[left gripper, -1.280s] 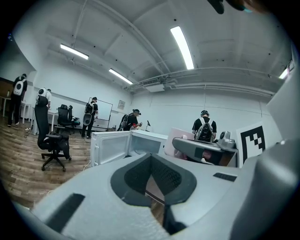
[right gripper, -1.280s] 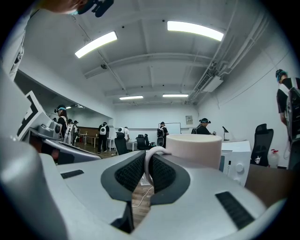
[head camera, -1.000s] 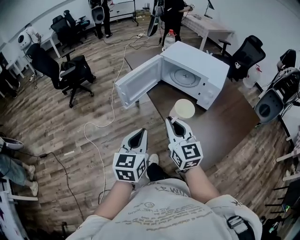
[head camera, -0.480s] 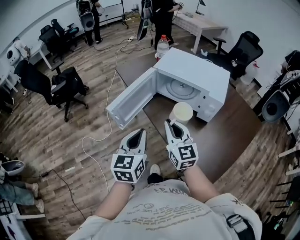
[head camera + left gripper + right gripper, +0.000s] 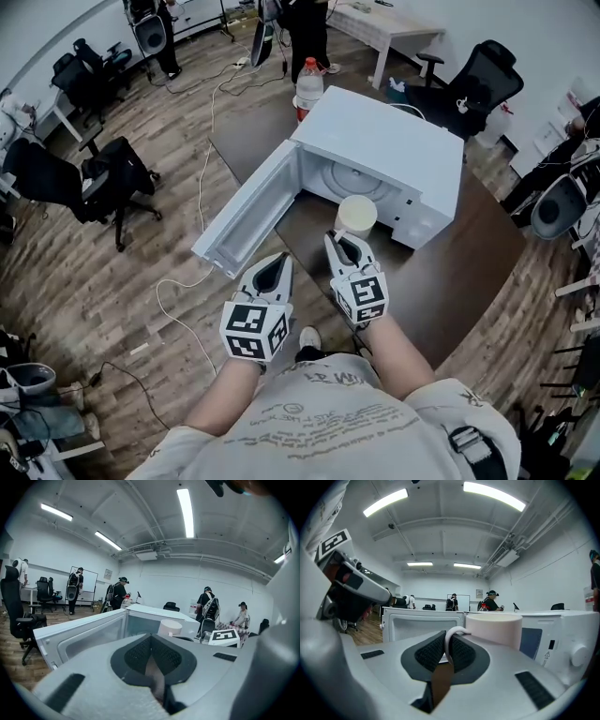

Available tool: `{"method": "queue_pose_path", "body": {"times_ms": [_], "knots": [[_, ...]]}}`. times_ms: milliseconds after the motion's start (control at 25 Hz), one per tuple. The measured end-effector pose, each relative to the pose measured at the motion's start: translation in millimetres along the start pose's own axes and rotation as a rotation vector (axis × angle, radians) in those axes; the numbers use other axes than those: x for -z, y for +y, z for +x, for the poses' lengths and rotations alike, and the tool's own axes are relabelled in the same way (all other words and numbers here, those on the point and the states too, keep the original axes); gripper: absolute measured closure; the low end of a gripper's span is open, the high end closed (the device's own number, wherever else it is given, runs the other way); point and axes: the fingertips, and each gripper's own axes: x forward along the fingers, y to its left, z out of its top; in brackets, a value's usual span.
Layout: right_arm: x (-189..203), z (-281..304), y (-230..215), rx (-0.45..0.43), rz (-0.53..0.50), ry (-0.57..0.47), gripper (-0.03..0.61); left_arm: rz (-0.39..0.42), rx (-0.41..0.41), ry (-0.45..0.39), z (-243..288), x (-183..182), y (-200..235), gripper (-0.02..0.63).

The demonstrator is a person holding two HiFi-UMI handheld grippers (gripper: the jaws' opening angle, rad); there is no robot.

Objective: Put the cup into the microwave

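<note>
A pale cream cup (image 5: 356, 214) hangs in the air just in front of the open white microwave (image 5: 382, 145), whose door (image 5: 248, 210) swings out to the left. My right gripper (image 5: 342, 243) is shut on the cup's handle (image 5: 450, 641); the cup body (image 5: 493, 628) rises past the jaws in the right gripper view. My left gripper (image 5: 273, 274) is beside it to the left, shut and holding nothing. In the left gripper view the cup (image 5: 169, 627) and the door (image 5: 86, 636) show ahead. The glass turntable (image 5: 345, 179) lies inside the cavity.
The microwave stands on a dark brown table (image 5: 469, 253). A red-capped bottle (image 5: 308, 81) stands at the table's far edge. A white cable (image 5: 202, 281) trails over the wood floor at left. Office chairs (image 5: 103, 178) and people (image 5: 302, 23) stand farther back.
The microwave has drawn closer as the view advanced. My right gripper has carried the cup forward toward the open cavity; my left gripper stayed beside it.
</note>
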Motion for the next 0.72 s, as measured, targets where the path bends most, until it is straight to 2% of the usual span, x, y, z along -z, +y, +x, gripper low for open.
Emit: {"method": "queue_pose_path", "body": {"times_ms": [320, 720], "knots": [[43.3, 50.0, -47.4, 0.047, -0.009, 0.059, 0.548, 0.006, 0.007, 0.053, 36.6, 6.6, 19.4, 0.6], [66.1, 101.9, -91.9, 0.065, 0.017, 0.084, 0.546, 0.026, 0.002, 0.104, 66.4, 12.3, 32.7, 0.6]]}}
